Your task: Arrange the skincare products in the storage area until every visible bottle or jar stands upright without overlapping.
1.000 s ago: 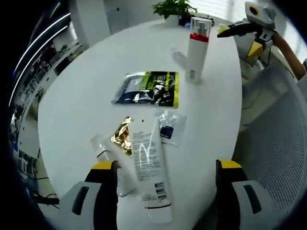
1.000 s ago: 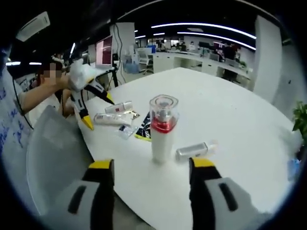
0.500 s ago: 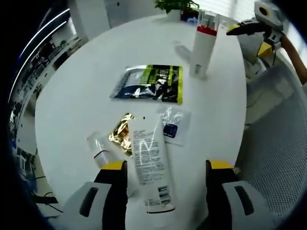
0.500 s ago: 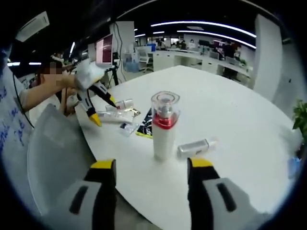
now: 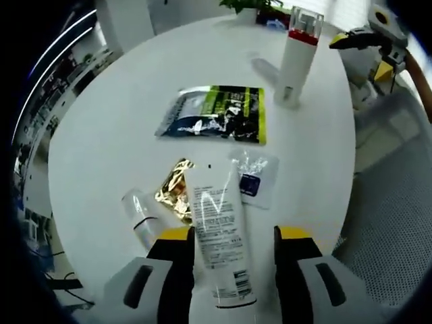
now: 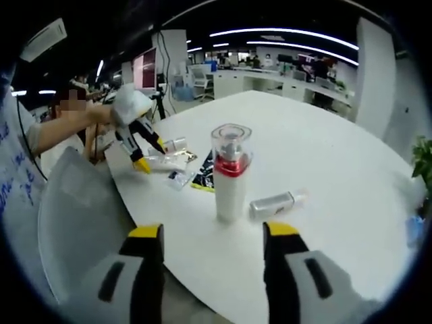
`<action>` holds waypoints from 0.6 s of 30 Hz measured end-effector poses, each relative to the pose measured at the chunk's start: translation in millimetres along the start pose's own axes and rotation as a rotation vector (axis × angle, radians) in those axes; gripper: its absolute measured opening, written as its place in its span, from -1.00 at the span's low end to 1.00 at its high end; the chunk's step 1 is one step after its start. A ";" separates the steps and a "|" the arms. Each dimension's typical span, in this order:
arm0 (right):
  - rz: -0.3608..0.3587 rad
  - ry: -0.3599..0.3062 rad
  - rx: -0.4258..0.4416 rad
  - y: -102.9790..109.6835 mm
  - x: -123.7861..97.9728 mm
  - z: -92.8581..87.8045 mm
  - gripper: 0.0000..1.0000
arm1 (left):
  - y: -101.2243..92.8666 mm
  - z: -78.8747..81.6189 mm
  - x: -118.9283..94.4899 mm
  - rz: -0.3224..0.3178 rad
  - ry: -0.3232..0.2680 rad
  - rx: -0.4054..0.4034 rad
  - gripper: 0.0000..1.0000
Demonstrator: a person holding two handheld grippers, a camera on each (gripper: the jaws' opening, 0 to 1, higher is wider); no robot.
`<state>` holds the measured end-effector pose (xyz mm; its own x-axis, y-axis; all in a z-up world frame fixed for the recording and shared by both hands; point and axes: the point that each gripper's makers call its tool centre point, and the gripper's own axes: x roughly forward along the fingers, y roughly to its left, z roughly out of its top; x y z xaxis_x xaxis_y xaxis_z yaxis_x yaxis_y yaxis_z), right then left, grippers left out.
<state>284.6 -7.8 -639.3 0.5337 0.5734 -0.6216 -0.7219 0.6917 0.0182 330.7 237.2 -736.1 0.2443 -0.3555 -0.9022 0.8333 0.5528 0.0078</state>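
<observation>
You had most of the job still ahead of you. One tall white bottle [image 5: 298, 59] with a red band and clear cap stood upright at the upper right of the left gripper view; everything else lay flat. The big white tube [image 5: 217, 236] lay low in that frame's centre, between the jaws of your left gripper [image 5: 229, 233], which had narrowed around it; I could not tell whether they already pressed it. A small clear bottle [image 5: 137, 217] lay just left of the tube, beside a gold wrapper [image 5: 173, 192], with a small clear sachet [image 5: 254, 178] to the right and a green and black pouch [image 5: 214, 121] above them.

The right gripper view gave you what the left did not: a second small bottle [image 6: 275, 204] lying right of the standing bottle. Your right gripper [image 6: 212, 233] sat wide and empty at the bottom of that frame, short of the white table [image 6: 324, 162]
</observation>
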 end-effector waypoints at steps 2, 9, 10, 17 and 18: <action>-0.001 -0.004 0.007 -0.7 -0.8 -0.3 0.19 | 0.2 -1.1 1.5 -0.006 0.007 -0.005 -0.15; -0.003 -0.001 0.014 -2.2 -1.2 -2.5 0.17 | 4.1 -6.0 7.4 0.009 0.047 0.007 -0.24; -0.003 -0.001 0.014 -2.2 -1.0 -2.5 0.17 | 4.3 -6.4 7.7 0.009 0.049 0.008 -0.26; 0.001 0.002 0.018 -2.2 0.3 -2.0 0.16 | 6.9 -9.8 10.6 0.025 0.068 0.004 -0.34; 0.002 0.003 0.017 -2.1 0.6 -1.8 0.16 | 6.7 -9.9 11.0 0.023 0.068 0.001 -0.36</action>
<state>285.7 -9.7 -641.1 0.5310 0.5736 -0.6237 -0.7156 0.6977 0.0324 334.1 244.4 -750.2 0.2292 -0.2907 -0.9290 0.8282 0.5597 0.0292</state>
